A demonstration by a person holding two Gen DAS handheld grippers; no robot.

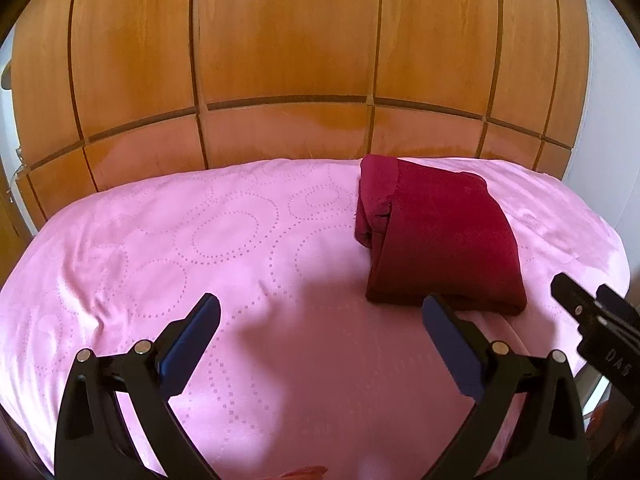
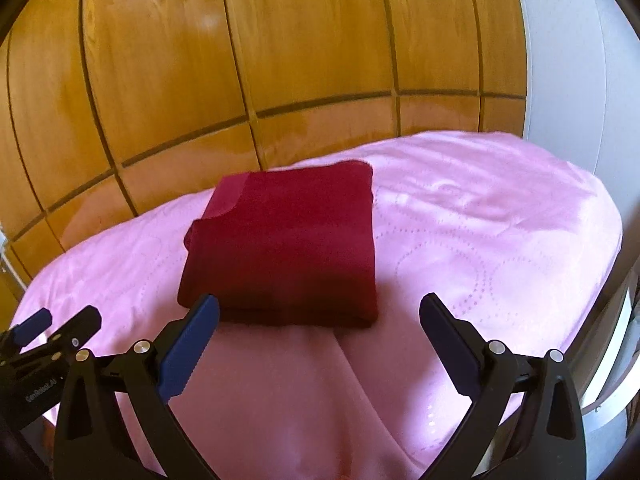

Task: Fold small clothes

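Your left gripper (image 1: 320, 312): jaws wide, empty | your right gripper (image 2: 320, 312): jaws wide, empty | dark red garment (image 2: 284, 240): folded, apparently in layers, on pink bedcover (image 2: 500, 220).

pink bedspread (image 1: 200, 240), wooden wardrobe doors (image 1: 280, 40)

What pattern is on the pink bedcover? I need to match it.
Rings of small dots on the pink bedcover, clearest in the left wrist view.

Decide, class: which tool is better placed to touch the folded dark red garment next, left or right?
Probably the right tool: open, with the folded red garment centred just beyond its fingertips. The left tool, also open, faces mostly bare pink bedspread, the garment off to its right.
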